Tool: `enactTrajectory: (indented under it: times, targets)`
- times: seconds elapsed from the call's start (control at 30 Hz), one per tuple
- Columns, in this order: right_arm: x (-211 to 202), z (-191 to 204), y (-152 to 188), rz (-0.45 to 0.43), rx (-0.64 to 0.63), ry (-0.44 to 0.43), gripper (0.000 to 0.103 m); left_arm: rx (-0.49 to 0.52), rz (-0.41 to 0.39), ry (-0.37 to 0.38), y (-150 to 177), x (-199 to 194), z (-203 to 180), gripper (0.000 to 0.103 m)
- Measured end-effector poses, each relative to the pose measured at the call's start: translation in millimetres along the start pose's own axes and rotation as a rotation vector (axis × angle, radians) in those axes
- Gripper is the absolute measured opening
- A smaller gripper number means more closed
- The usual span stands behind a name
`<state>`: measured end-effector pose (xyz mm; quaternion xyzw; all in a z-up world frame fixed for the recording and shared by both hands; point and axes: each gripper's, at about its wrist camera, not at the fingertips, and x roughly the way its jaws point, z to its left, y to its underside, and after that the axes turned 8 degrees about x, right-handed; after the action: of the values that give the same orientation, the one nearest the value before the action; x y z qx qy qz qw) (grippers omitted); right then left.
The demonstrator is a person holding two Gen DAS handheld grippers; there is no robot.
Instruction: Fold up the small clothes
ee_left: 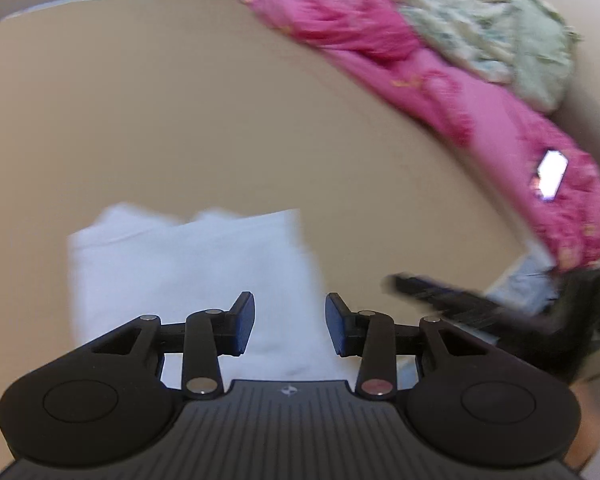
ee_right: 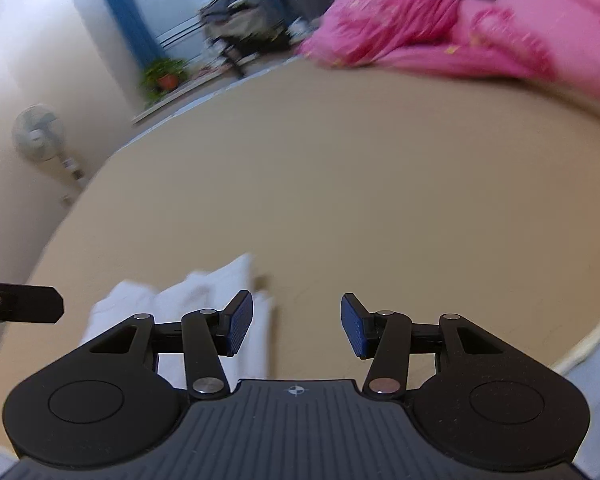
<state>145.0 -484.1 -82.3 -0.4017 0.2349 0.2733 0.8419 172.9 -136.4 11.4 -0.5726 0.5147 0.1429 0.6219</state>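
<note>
Writing and brands: I read none; both views are blurred. The only mark is a small round crosshair emblem on each gripper's ribbed body, no lettering.
Left gripper [ee_left: 290, 322]: lower centre of the left wrist view. Jaws stand apart, blue pads facing each other, nothing clamped between them.
Right gripper [ee_right: 297, 324]: lower centre of the right wrist view. Jaws apart, a little wider than the left pair, nothing between the pads.
White garment [ee_left: 188, 280]: folded, lying flat on the tan surface [ee_left: 160, 100]. In the left view it fills the lower left and centre, under and beyond the left finger, and its cloth shows through the gap between the pads. I cannot tell whether the pads touch it.
White garment, right view [ee_right: 204, 292]: lower left of the frame, behind the left finger. The gap between the pads shows bare tan surface to the garment's right.
Pink bedding [ee_left: 420, 60]: bunched along the upper right, well apart from the garment.
Pale green printed cloth [ee_left: 500, 28]: on top of the pink bedding, upper right.
Bright white rectangle [ee_left: 552, 176]: on the pink bedding at right; too blurred for me to identify.
Background, right view: standing fan [ee_right: 40, 136] at left, potted plant [ee_right: 164, 76] upper left.
</note>
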Motion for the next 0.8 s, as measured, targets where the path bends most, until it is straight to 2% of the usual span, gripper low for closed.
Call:
enactTrajectory:
  times: [0.13, 0.27, 0.43, 0.5, 0.53, 0.57, 0.63, 0.7, 0.77, 0.8]
  targets:
    - [21, 16, 6, 0.142, 0.003, -0.122, 0.054, 0.006, 0.054, -0.129, 59, -19, 64, 0.043]
    - [52, 36, 15, 0.278, 0.035, -0.161, 0.056, 0.076, 0.023, -0.236, 102, -54, 114, 0.043]
    - [98, 60, 30, 0.392, 0.049, -0.062, 0.056, 0.128, -0.071, -0.276, 150, -89, 139, 0.044]
    - [111, 65, 37, 0.425, 0.035, -0.008, 0.056, 0.109, -0.113, -0.266, 174, -96, 151, 0.046]
    - [116, 70, 40, 0.429, 0.023, 0.015, 0.056, 0.073, -0.103, -0.269, 182, -96, 157, 0.046]
    - [118, 74, 42, 0.430, 0.017, 0.016, 0.057, 0.026, -0.070, -0.279, 179, -94, 161, 0.044]
    - [120, 84, 48, 0.452, 0.003, -0.014, 0.058, 0.004, -0.144, -0.266, 177, -103, 163, 0.045]
    - [120, 94, 55, 0.440, -0.060, 0.006, 0.057, -0.010, -0.189, -0.287, 172, -109, 167, 0.045]
    - [120, 101, 58, 0.436, -0.096, 0.009, 0.053, -0.075, -0.197, -0.272, 169, -110, 178, 0.045]
    - [120, 101, 59, 0.430, -0.099, 0.015, 0.047, -0.110, -0.194, -0.257, 168, -110, 184, 0.045]
